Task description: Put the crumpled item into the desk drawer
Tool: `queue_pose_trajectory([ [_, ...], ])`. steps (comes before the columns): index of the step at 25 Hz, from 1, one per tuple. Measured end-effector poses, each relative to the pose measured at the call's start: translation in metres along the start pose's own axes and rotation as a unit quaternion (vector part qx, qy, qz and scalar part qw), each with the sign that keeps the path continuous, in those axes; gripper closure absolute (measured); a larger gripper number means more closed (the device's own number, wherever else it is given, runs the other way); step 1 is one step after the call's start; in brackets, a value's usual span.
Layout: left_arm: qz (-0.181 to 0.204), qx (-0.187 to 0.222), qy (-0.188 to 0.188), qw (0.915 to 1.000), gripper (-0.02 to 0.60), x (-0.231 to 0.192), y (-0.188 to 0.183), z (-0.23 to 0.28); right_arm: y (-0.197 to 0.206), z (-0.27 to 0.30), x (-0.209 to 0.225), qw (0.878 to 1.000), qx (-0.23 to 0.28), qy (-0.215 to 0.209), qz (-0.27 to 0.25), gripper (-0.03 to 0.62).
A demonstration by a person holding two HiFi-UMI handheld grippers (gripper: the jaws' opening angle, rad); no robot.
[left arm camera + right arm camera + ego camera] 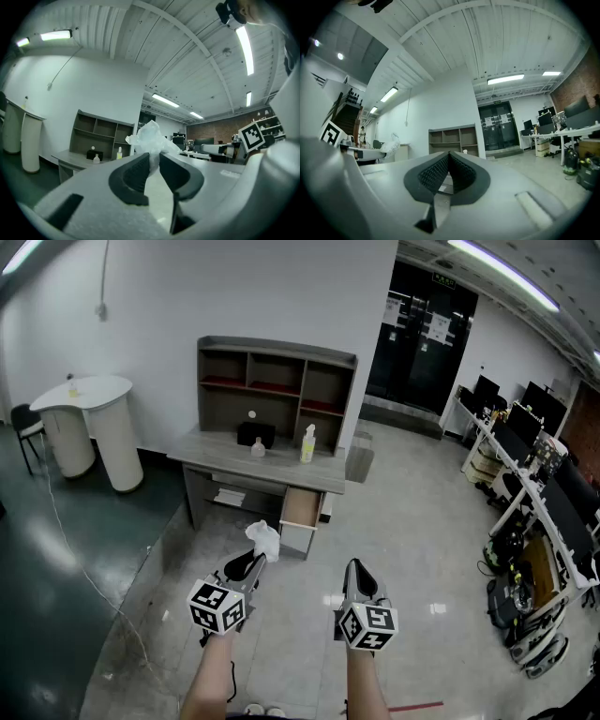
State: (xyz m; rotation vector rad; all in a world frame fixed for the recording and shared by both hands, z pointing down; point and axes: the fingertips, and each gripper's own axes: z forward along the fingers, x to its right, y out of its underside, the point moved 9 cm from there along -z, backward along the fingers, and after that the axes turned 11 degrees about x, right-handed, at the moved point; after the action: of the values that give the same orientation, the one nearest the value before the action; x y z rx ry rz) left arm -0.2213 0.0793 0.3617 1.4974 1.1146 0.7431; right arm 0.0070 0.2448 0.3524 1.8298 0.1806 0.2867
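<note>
A crumpled white wad (263, 539) (151, 137) sticks out from between the jaws of my left gripper (252, 563) (153, 161), which is shut on it and held in the air well short of the desk. The grey desk (225, 454) (70, 161) stands ahead by the wall, and its drawer (300, 509) hangs open on the right side. My right gripper (355, 570) (448, 159) is level with the left one, shut with nothing in it. In the right gripper view the wad (390, 144) shows far left.
On the desktop sit a dark box (255, 434), a small bottle (258, 447) and a yellow spray bottle (307, 443), under a shelf hutch (275, 381). A white round counter (92, 426) stands left. Office desks with monitors (539, 486) line the right.
</note>
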Motion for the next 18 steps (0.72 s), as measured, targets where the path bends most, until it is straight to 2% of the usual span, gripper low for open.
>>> queue_pose_trajectory([
  [18, -0.001, -0.01, 0.002, 1.0, 0.509, -0.0024, 0.0031, 0.0002, 0.0054, -0.0023, 0.01, 1.0, 0.002, 0.02, 0.024, 0.583],
])
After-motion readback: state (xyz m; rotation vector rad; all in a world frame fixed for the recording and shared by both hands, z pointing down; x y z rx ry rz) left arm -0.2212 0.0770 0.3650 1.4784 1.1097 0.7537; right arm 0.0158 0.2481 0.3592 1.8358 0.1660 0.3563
